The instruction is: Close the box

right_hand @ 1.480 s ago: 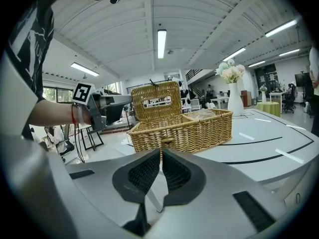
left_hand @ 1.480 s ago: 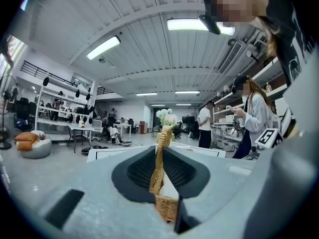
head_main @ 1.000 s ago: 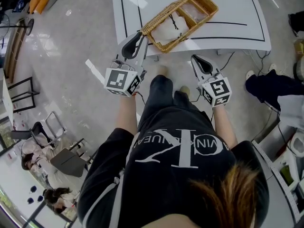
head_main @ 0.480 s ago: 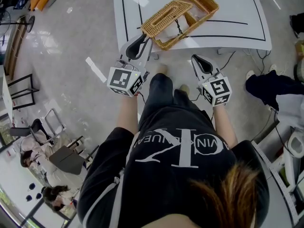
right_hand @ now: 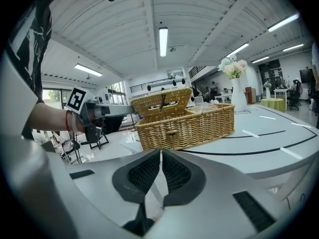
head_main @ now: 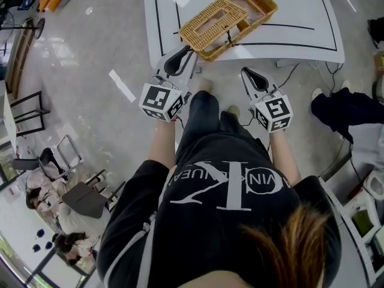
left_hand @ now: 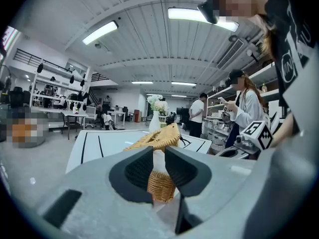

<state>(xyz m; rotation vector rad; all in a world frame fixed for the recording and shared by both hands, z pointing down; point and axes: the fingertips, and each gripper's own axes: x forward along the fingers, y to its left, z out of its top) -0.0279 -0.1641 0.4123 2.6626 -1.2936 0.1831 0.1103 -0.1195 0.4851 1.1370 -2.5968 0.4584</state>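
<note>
**A:** What do the left tongs (left_hand: 159, 151) have?

**B:** They're closed on the wicker rim of the lid (head_main: 211, 21), as far as I can judge. The rim fills the gap between the pads, but the view is too close to show how firmly they bite.

**A:** And the right tongs (right_hand: 161, 152)?

**B:** Closed on nothing. They're held low in front of the desk (head_main: 294, 17), apart from the box (right_hand: 187, 126).

**A:** Where does the box sit?

**B:** On the white desk, close to its near edge and set slantwise to it. The lid is tilted, half raised over the opening, so the closing looks about midway.

**A:** How would you finish it well?

**B:** Lower the lid along its own arc about the hinge, not straight down. A straight push would likely shove a light wicker box across the desk. The right tongs are free, so they could rest against the front wall to steady it.

**A:** Anything else?

**B:** Something pale (right_hand: 207, 108) shows just above the rim inside, so check that it doesn't get trapped under the lid. Also slip the left tongs off the rim just before it meets the wall. Otherwise the tongs themselves will prop the lid open.
</note>
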